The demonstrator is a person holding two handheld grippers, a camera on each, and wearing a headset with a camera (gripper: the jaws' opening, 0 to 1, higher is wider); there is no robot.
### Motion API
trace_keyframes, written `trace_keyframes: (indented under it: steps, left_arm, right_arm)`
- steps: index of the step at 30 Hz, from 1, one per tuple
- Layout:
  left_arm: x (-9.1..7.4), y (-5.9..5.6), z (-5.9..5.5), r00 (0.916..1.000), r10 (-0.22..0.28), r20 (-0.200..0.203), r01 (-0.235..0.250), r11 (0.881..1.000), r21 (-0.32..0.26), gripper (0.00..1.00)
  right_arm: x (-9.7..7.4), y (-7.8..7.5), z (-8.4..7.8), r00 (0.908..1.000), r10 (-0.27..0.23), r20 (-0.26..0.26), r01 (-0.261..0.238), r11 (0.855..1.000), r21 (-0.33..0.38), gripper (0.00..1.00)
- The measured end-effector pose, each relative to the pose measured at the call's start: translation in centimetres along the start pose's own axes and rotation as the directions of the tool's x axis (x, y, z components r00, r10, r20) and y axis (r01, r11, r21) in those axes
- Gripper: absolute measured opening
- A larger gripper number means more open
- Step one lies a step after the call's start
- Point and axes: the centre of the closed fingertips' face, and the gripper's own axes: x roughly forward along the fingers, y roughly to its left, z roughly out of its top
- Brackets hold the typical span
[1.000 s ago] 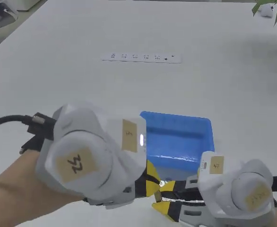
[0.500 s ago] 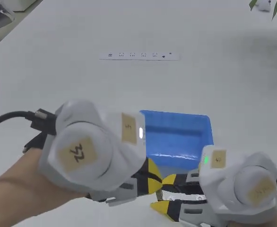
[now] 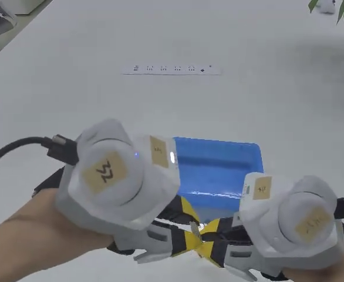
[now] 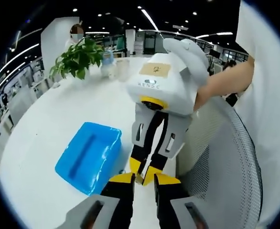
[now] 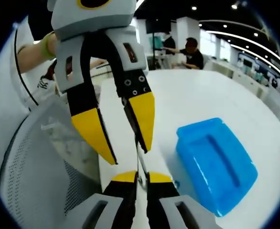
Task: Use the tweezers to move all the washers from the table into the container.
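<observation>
The blue container [image 3: 219, 170] stands on the white table just beyond the two grippers. Low in the head view they point at each other, tips nearly touching. My left gripper [image 3: 189, 232] comes in from the left, my right gripper [image 3: 204, 238] from the right. In the right gripper view my right gripper [image 5: 139, 179] is shut on thin metal tweezers [image 5: 141, 160], which run up between the parted yellow fingers of the left gripper [image 5: 123, 138]. In the left gripper view my left gripper [image 4: 143, 180] stands open around the tips of the right gripper [image 4: 144, 169], and the container [image 4: 87, 155] lies to the left.
A white power strip [image 3: 172, 69] lies further back on the table. A green plant [image 3: 336, 9] sits at the far right corner. A mesh chair [image 4: 216, 157] is close to the table's near edge. A person [image 5: 192, 52] stands far off in the room.
Both grippers have drawn a little closer, tip to tip. The left gripper has rolled and risen slightly. The container stays put.
</observation>
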Motion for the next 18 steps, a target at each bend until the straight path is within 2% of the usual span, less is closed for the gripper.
trace_keyframes:
  steps: [1,3,5,7,8,10,11,14,15,17,18]
  left_arm:
    - [-0.1,0.0,0.1,0.9998,0.007,0.017,-0.007,1.0,-0.017,0.16]
    - [-0.4,0.1,0.3,0.9968,0.037,0.071,-0.03,0.996,-0.086,0.22]
    - [-0.8,0.1,0.3,0.9898,0.068,0.125,-0.047,0.985,-0.164,0.28]
    - [-1.2,0.2,0.2,0.9785,0.108,0.176,-0.064,0.969,-0.238,0.31]
    - [-1.6,0.2,0.2,0.9681,0.137,0.21,-0.074,0.956,-0.282,0.34]
    - [-2.0,0.2,0.2,0.9544,0.169,0.246,-0.077,0.935,-0.347,0.38]
    - [-2.3,0.3,0.1,0.9449,0.196,0.262,-0.089,0.924,-0.372,0.41]
    - [-3.1,0.4,-0.9,0.9235,0.265,0.278,-0.124,0.891,-0.438,0.47]
    - [-3.3,0.5,-1.1,0.917,0.285,0.279,-0.139,0.884,-0.446,0.48]
    - [-3.9,0.6,-1.4,0.8967,0.331,0.294,-0.159,0.862,-0.482,0.52]
    - [-4.3,0.8,-1.5,0.881,0.361,0.306,-0.17,0.845,-0.506,0.54]
  right_arm:
    - [0.0,-0.1,0.0,0.9999,-0.002,0.013,0.002,1.0,0.012,0.03]
    - [-0.1,-0.1,0.2,0.9979,0.007,0.064,-0.012,0.997,0.082,0.02]
    - [-0.3,-0.2,0.2,0.9919,0.011,0.127,-0.032,0.986,0.163,0.02]
    - [-0.5,-0.4,0.2,0.986,0.002,0.167,-0.039,0.975,0.219,0.02]
    - [-0.7,-0.5,0.2,0.9821,0.002,0.188,-0.049,0.967,0.249,0.02]
    - [-1.0,-0.6,0.3,0.9769,0.001,0.213,-0.061,0.959,0.276,0.02]
    - [-1.1,-0.7,0.4,0.9755,0.003,0.22,-0.069,0.954,0.293,0.02]
    - [-1.6,-1.0,0.4,0.9709,0.0,0.24,-0.079,0.944,0.322,0.02]
    - [-1.7,-1.0,0.4,0.9691,0.0,0.247,-0.084,0.94,0.33,0.02]
    - [-2.1,-1.3,0.7,0.9633,-0.008,0.268,-0.089,0.934,0.346,0.02]
    - [-2.4,-1.5,0.8,0.9584,-0.013,0.285,-0.095,0.927,0.363,0.03]
